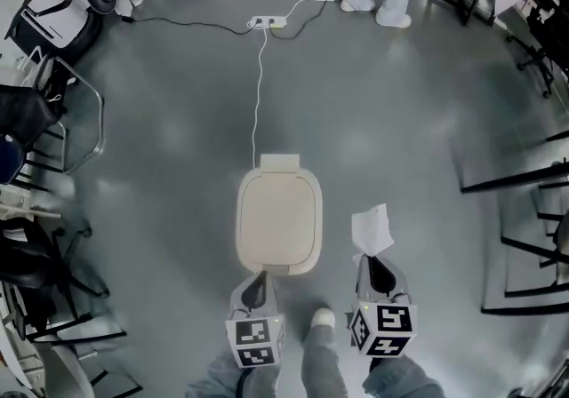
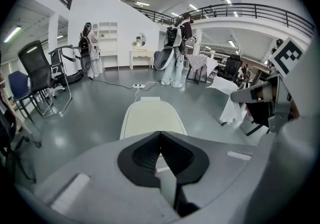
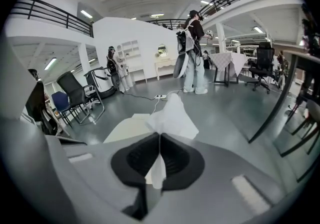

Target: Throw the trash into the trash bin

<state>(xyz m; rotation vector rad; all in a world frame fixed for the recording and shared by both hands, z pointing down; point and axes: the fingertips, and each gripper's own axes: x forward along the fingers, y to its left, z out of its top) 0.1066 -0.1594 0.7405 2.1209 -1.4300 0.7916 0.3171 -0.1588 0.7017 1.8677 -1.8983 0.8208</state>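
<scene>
The crumpled white tissue (image 3: 170, 118) was pinched in the right gripper's (image 1: 372, 259) clenched jaws, most of it fanning out beyond their tips and a strip trailing back between them. The trash bin (image 1: 278, 218) stood just ahead and left of those jaws, its cream lid (image 2: 152, 118) shut. The left gripper (image 1: 260, 279) had its jaws pressed together on nothing, tips at the bin's near edge. From above the lid hid the bin's body, and I couldn't tell whether the tips touched it.

A power strip (image 1: 267, 22) and its white cable (image 1: 259, 94) are seen on the floor (image 1: 178, 121) well ahead of the left claw (image 1: 259, 279). Black chairs (image 1: 27, 112) are set far to that claw's left.
</scene>
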